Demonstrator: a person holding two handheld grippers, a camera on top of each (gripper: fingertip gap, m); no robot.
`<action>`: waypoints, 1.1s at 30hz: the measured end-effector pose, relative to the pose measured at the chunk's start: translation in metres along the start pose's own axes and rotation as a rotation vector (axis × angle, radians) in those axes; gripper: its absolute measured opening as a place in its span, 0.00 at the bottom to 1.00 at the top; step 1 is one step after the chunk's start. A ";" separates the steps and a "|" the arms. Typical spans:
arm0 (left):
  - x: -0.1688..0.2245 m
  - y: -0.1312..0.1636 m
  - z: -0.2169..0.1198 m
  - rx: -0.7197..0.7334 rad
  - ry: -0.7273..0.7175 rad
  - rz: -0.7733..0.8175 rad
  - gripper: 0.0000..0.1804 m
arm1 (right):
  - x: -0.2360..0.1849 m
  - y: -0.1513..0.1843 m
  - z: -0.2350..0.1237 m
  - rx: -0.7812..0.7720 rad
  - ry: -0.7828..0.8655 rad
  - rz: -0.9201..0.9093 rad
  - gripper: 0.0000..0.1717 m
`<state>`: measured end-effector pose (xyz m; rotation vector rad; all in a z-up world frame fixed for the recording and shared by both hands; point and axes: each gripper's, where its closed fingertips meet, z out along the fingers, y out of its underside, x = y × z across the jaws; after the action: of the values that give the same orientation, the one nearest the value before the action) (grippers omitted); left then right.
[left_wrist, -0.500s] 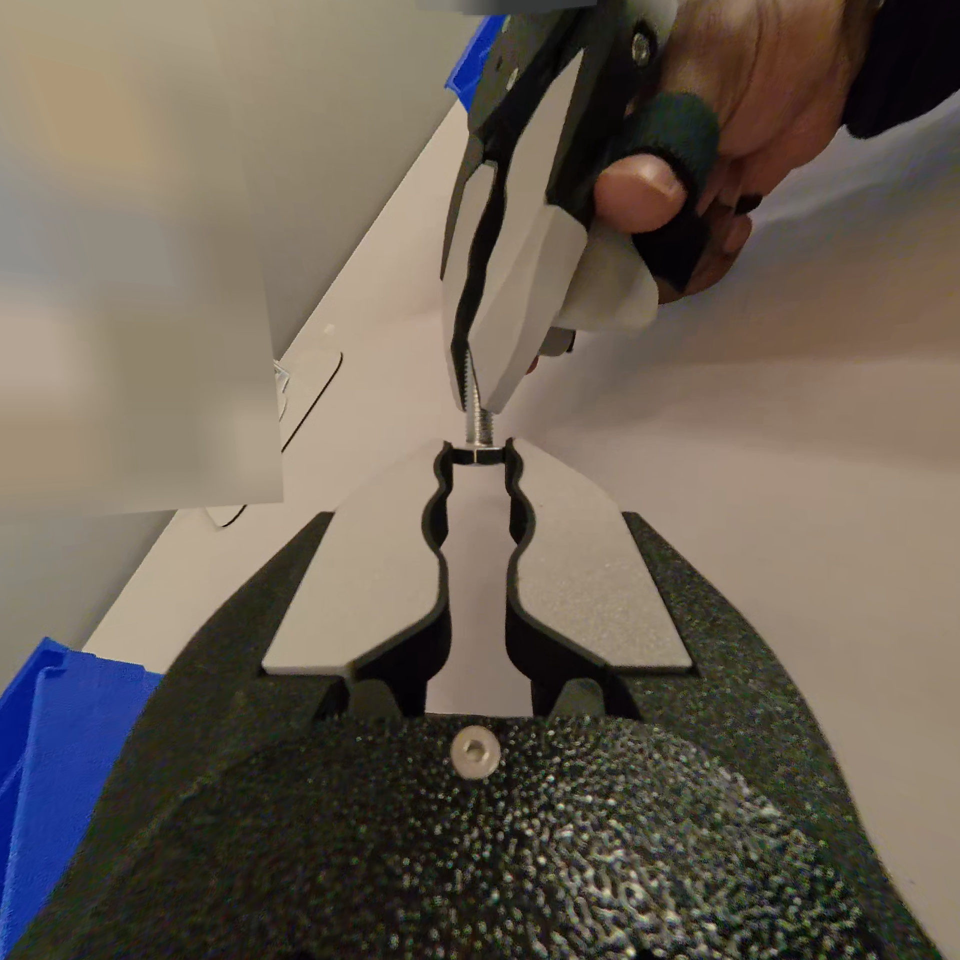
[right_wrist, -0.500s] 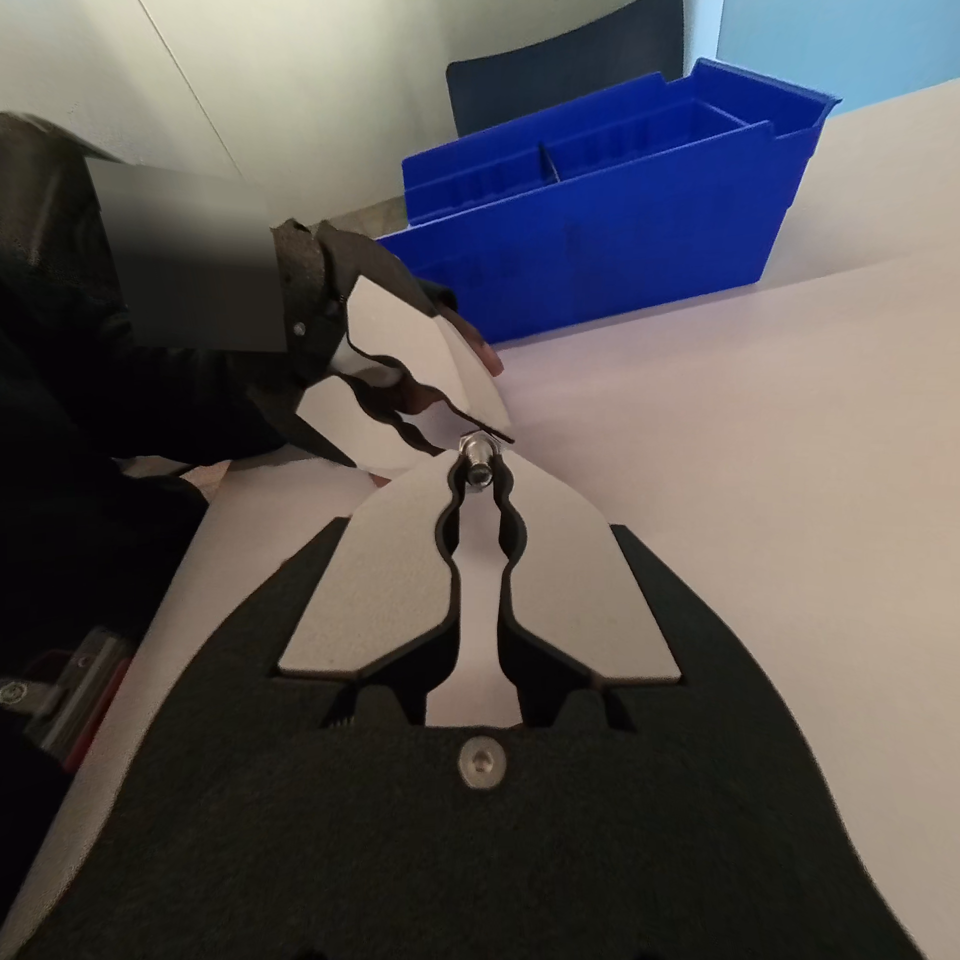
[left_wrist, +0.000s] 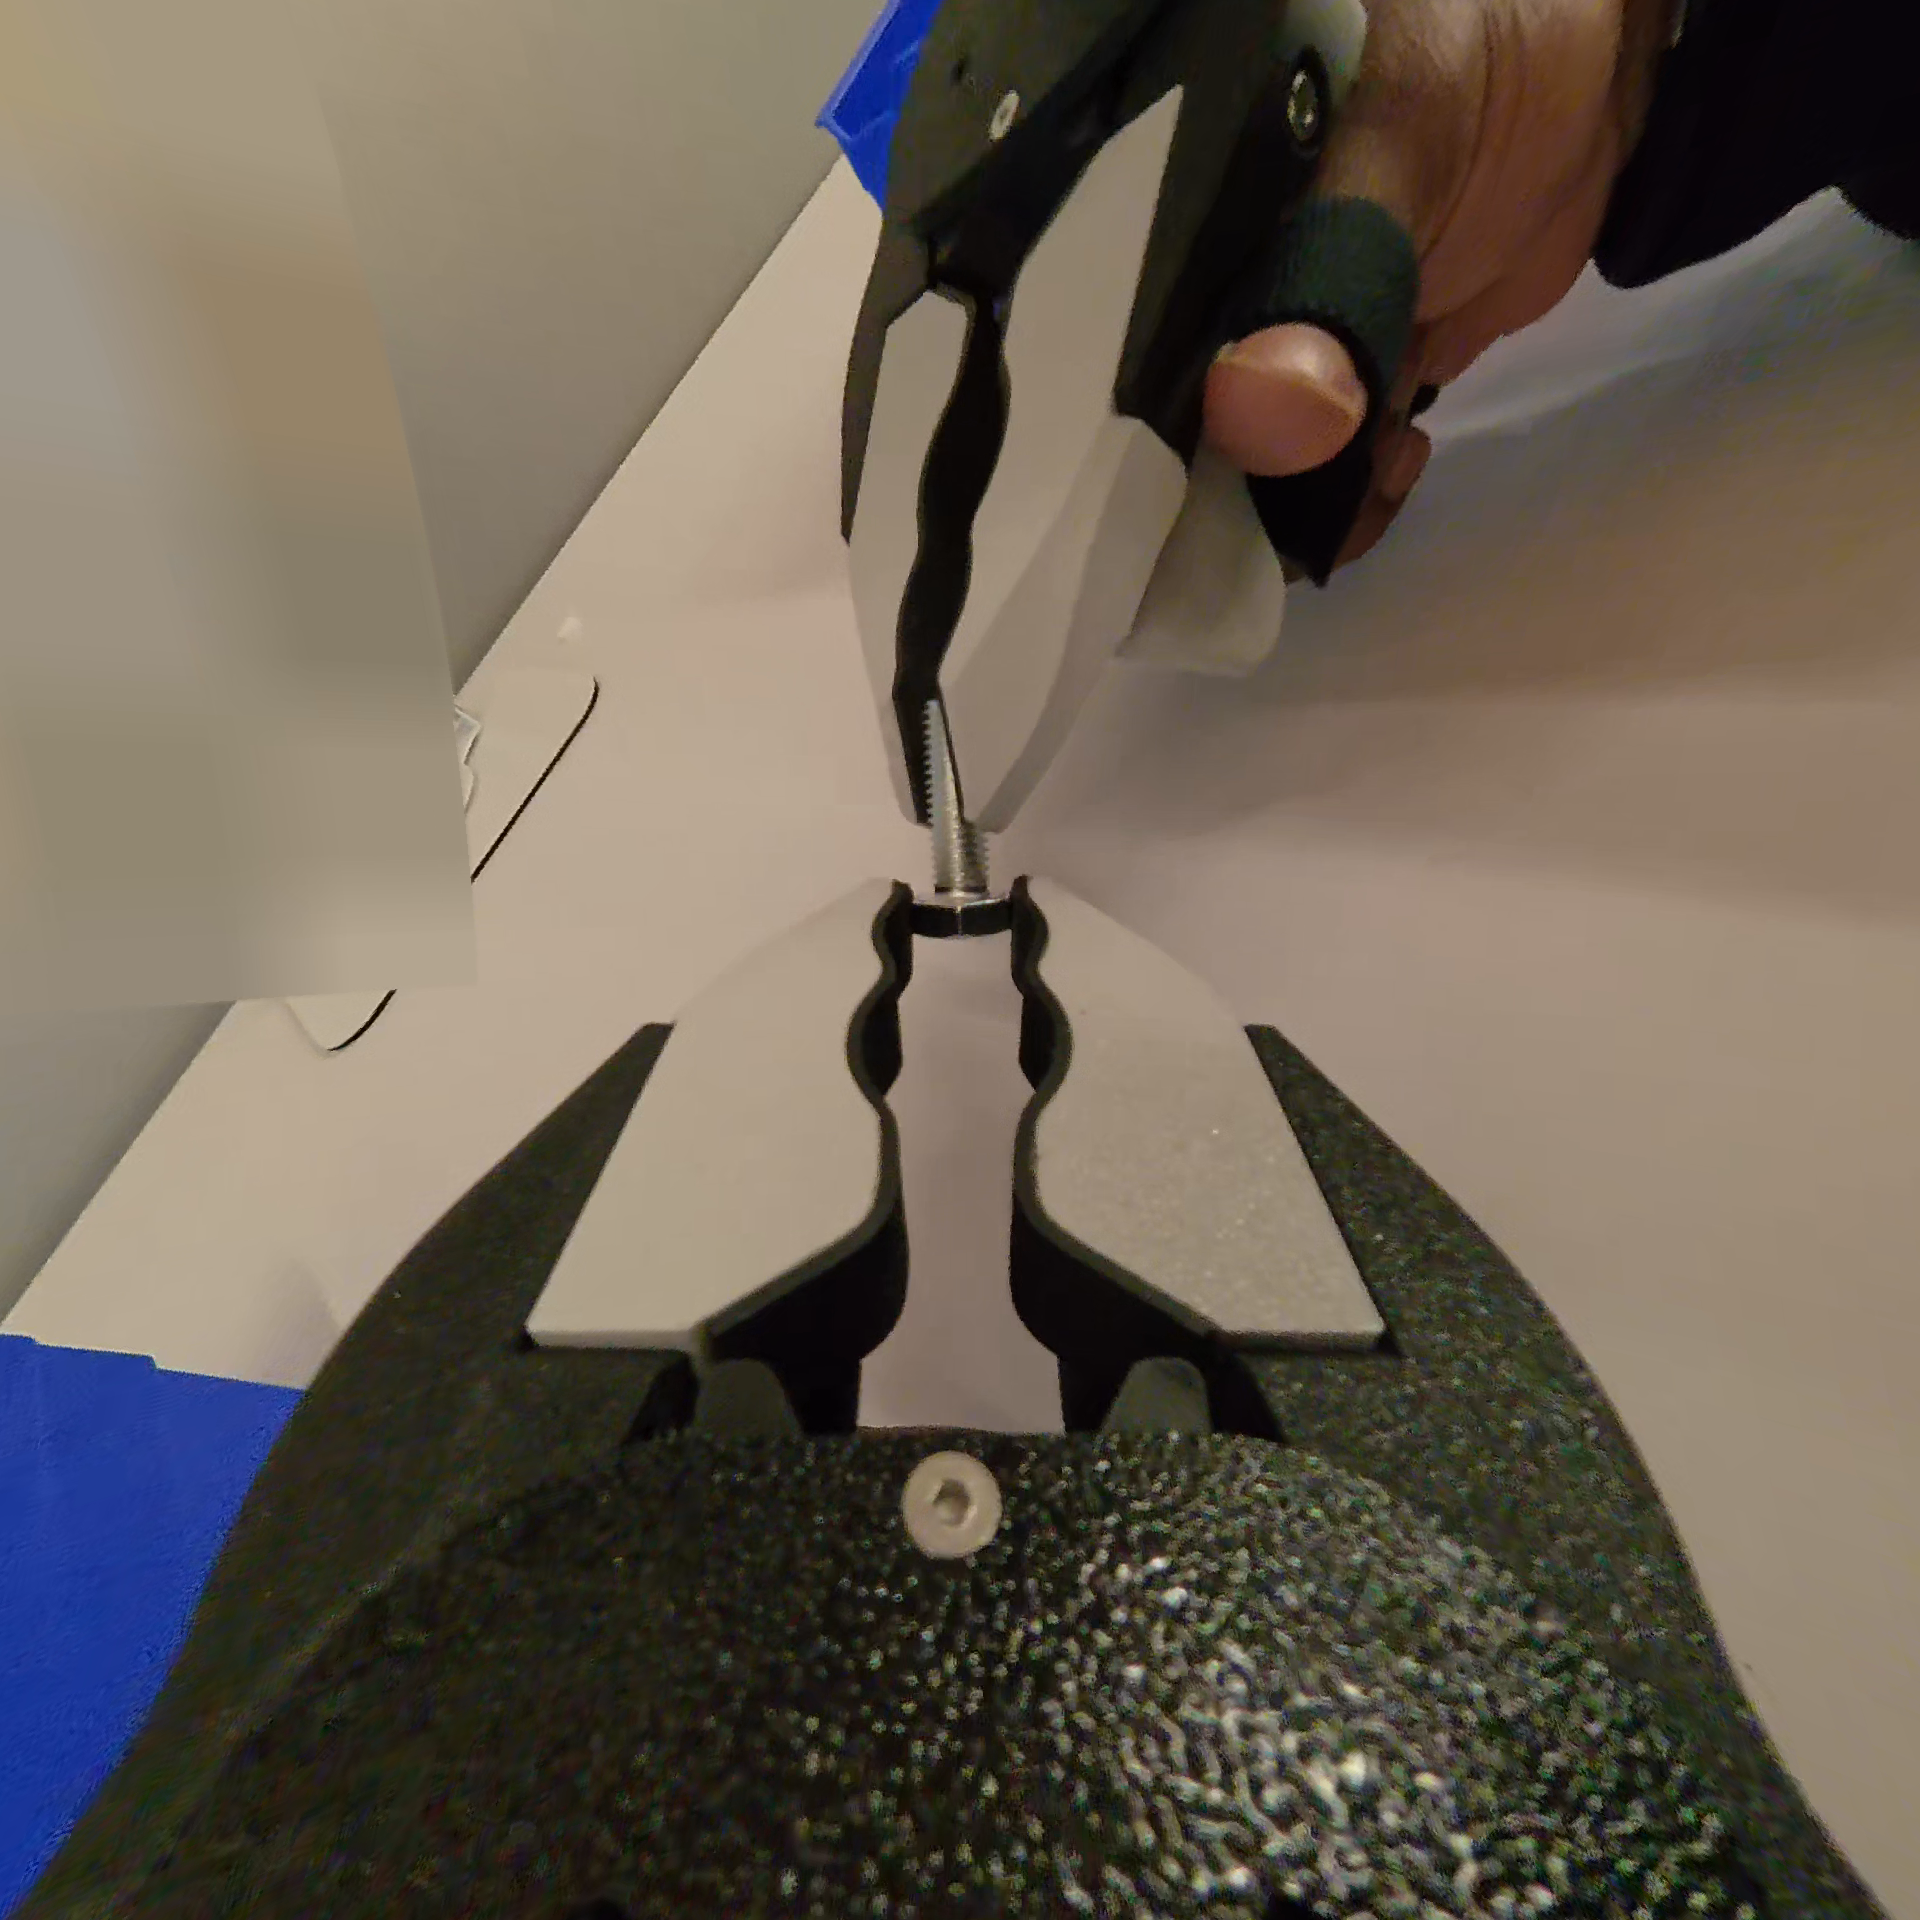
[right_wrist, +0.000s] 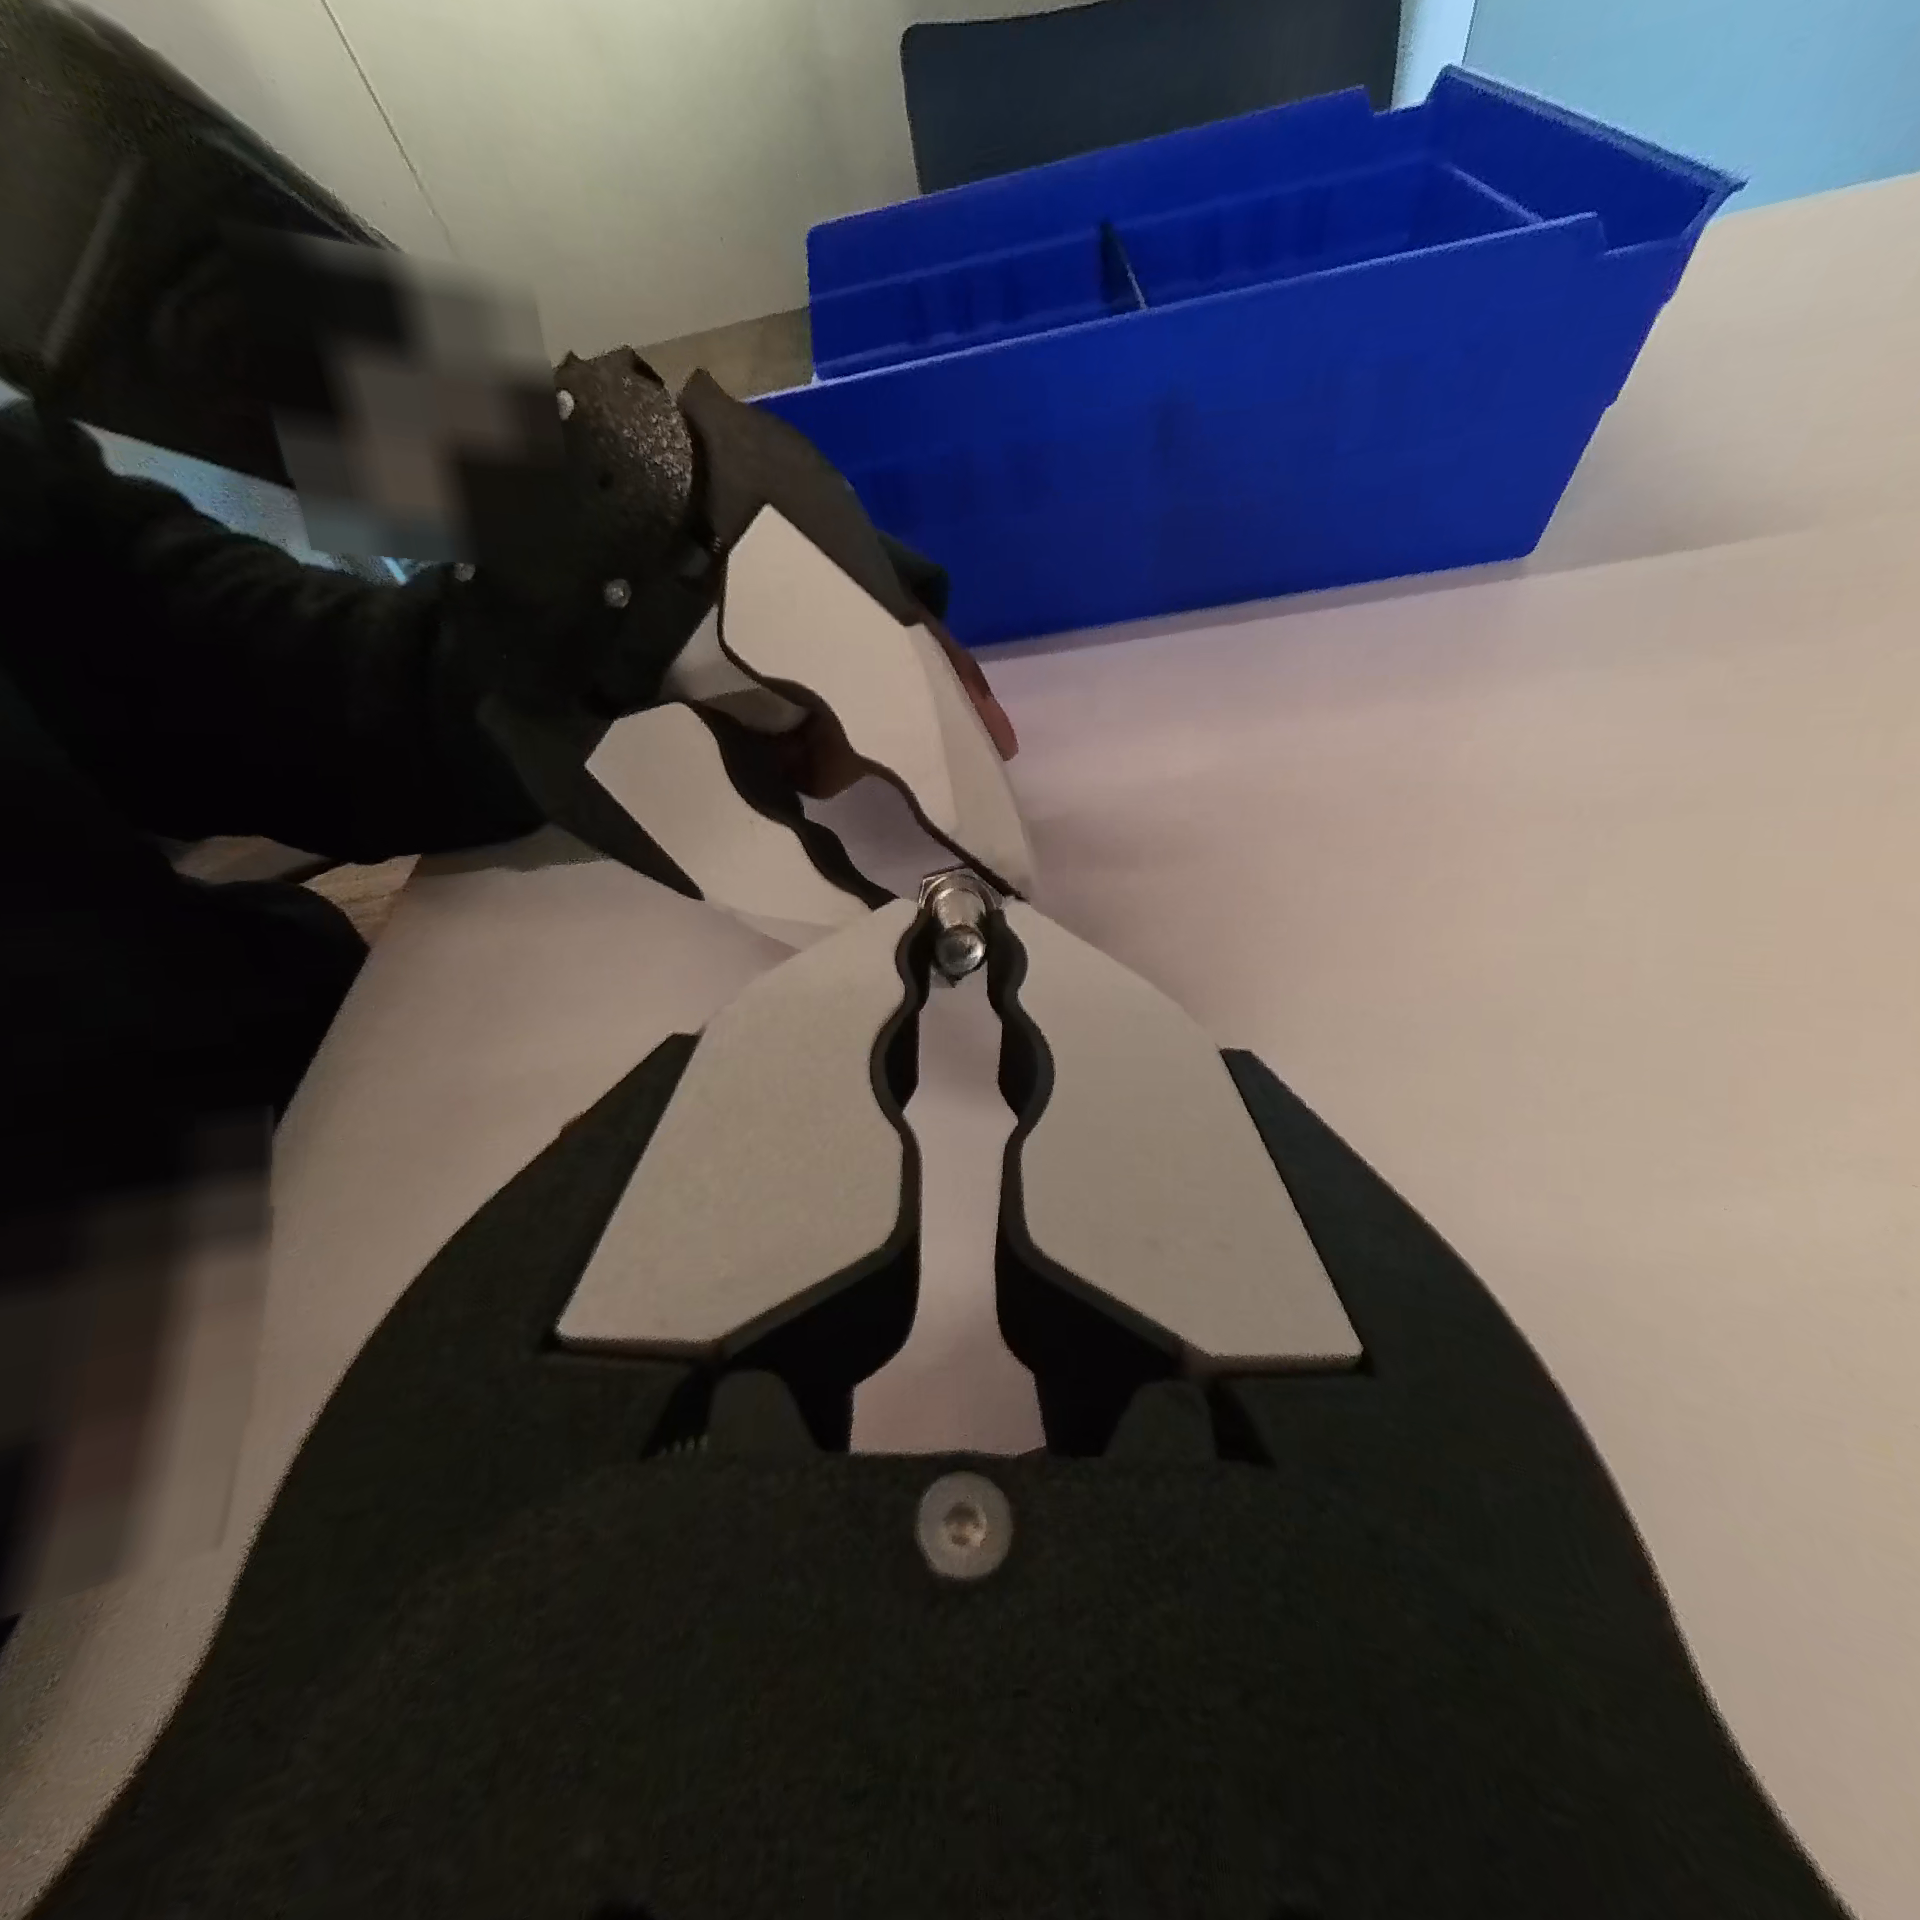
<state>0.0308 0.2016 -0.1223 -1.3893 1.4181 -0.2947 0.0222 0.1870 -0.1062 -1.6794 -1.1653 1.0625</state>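
Left wrist view: right gripper (left_wrist: 951, 821) has risen, baring more bolt (left_wrist: 958, 857).

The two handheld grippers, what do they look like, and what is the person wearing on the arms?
Both grippers, left and right, have rough, speckled black bodies, each with a silver hex screw at the middle. Their fingers are flat pale grey plates edged with wavy black rubber pads. The sleeves are black, and a black fabric band wraps one finger of the right hand.
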 end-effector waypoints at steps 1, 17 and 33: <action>-0.001 0.000 0.000 0.006 -0.004 -0.009 0.10 | 0.000 -0.001 0.000 0.006 0.007 -0.005 0.05; -0.011 0.026 -0.045 -0.109 -0.271 -0.110 0.10 | -0.025 0.053 0.034 -0.362 -0.047 -0.202 0.19; -0.010 0.030 -0.050 -0.089 -0.285 -0.187 0.10 | -0.020 0.065 0.048 -0.472 0.041 -0.165 0.10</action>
<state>-0.0280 0.1946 -0.1215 -1.5724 1.0808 -0.1473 -0.0099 0.1592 -0.1777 -1.9043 -1.5862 0.6793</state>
